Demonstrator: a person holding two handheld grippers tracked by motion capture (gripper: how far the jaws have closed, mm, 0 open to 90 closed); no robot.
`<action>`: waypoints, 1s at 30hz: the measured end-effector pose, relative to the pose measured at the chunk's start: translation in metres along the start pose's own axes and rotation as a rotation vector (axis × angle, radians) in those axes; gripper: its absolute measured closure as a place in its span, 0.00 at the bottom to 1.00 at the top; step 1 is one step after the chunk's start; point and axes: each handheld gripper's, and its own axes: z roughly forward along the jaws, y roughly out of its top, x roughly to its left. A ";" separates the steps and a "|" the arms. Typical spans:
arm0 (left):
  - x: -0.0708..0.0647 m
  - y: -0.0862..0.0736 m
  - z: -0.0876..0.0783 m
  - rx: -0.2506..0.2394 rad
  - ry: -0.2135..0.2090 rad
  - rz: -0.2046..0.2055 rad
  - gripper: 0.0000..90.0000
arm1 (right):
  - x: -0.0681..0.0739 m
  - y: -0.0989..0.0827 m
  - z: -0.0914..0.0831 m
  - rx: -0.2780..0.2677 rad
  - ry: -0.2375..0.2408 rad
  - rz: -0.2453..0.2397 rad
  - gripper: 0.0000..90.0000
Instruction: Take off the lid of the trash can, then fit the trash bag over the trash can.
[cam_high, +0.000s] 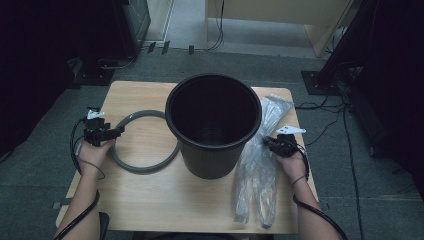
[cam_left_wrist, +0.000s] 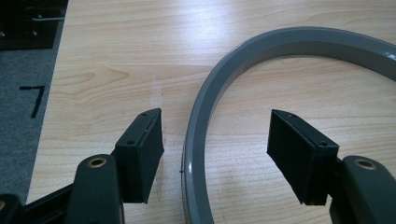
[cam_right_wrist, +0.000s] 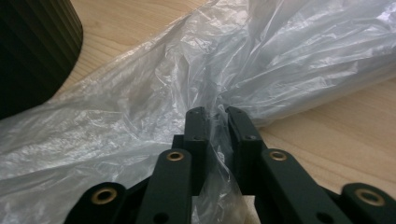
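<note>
Right gripper: jaws pinched nearly together on a fold of the clear plastic bag, the film bunched and creased between the pads. In the high view this gripper sits at the bag's right edge, about midway along its length. The bag lies flat on the table, running from the near edge away past the jaws toward the far right corner.

Left gripper: jaws standing wide, pads clear of everything. The grey ring passes between them, its band closer to the left-hand pad but touching neither; one pad stands outside the hoop, the other inside it. In the high view this gripper is at the ring's left side, and the ring lies flat on the table.

Black bin: upright, open-topped, ribbed wall, standing between the two grippers. It covers the ring's right portion on one side and sits just beside the bag on the other; its dark wall shows to the upper left of the right jaws.

Beyond the table: grey carpet floor, cables and dark stands.
</note>
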 end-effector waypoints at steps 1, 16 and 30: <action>0.000 0.000 0.000 0.004 0.005 0.004 0.39 | -0.001 0.000 -0.001 0.001 0.006 0.011 0.93; 0.006 -0.001 0.001 0.011 0.031 -0.016 0.38 | -0.009 0.009 -0.018 -0.035 0.051 0.082 0.95; 0.009 -0.001 0.003 0.032 0.053 -0.007 0.36 | -0.003 0.018 -0.023 -0.059 0.094 0.066 0.95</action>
